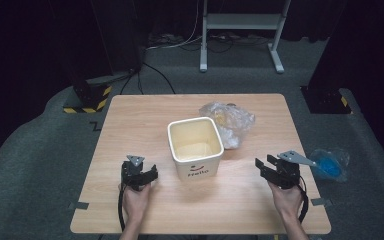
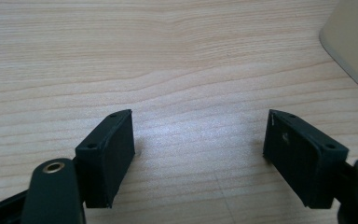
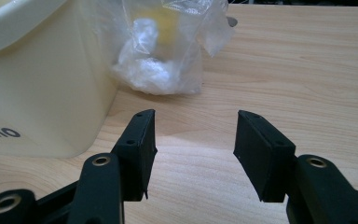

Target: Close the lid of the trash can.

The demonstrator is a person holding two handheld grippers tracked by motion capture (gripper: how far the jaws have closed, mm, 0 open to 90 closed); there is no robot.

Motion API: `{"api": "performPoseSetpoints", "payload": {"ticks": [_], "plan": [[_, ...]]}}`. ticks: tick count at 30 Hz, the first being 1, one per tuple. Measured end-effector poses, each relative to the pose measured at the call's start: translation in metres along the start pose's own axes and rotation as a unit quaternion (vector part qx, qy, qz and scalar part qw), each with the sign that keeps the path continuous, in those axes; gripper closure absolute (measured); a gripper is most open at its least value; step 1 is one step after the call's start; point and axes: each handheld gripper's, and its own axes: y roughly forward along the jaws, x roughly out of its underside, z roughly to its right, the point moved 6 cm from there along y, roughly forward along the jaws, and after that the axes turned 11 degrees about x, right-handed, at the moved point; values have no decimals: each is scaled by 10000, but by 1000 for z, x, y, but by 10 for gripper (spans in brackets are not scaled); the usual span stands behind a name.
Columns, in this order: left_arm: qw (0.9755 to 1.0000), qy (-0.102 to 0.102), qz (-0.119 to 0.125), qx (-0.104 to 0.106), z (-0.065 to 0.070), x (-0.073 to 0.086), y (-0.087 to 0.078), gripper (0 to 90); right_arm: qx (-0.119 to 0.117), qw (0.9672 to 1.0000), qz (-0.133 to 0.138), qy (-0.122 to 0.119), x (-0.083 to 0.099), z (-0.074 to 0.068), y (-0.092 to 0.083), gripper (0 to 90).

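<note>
Cream bin (image 1: 195, 148) with "Hello" printed on its front sits on the counter (image 1: 130, 120) between both grippers. Left gripper (image 2: 199, 140) jaws wide, nothing in them. Right gripper (image 3: 195, 140) jaws apart, empty too; a crinkly plastic bag (image 3: 163, 46) lies ahead of them, beside the bin.

The rectangular light-wood desk (image 1: 130, 125) carries a cream square plastic bucket (image 1: 196, 148) at its centre. A crumpled clear plastic bag (image 1: 228, 122) with yellow contents lies at 1 o'clock, touching the bucket. Grey tape tabs (image 1: 78, 205) mark the near desk edges at 8 and 4 o'clock.
</note>
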Motion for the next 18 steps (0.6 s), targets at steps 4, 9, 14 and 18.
{"api": "performPoseSetpoints", "payload": {"ticks": [4, 9, 14, 18], "plan": [[10000, 1, 0, 0, 0, 0, 0, 245, 1, 10000, -27, 8, 2, 0, 3, 481], [10000, 0, -1, 2, 0, 0, 0, 245, 12, 10000, -71, 6, 5, 0, 6, 483], [10000, 0, 0, 2, 0, 0, 0, 245, 27, 9999, -101, -4, 8, 1, 10, 484], [10000, 0, 0, 1, 0, 0, 0, 245, 39, 9999, -156, 21, 11, 2, 13, 484]]}}
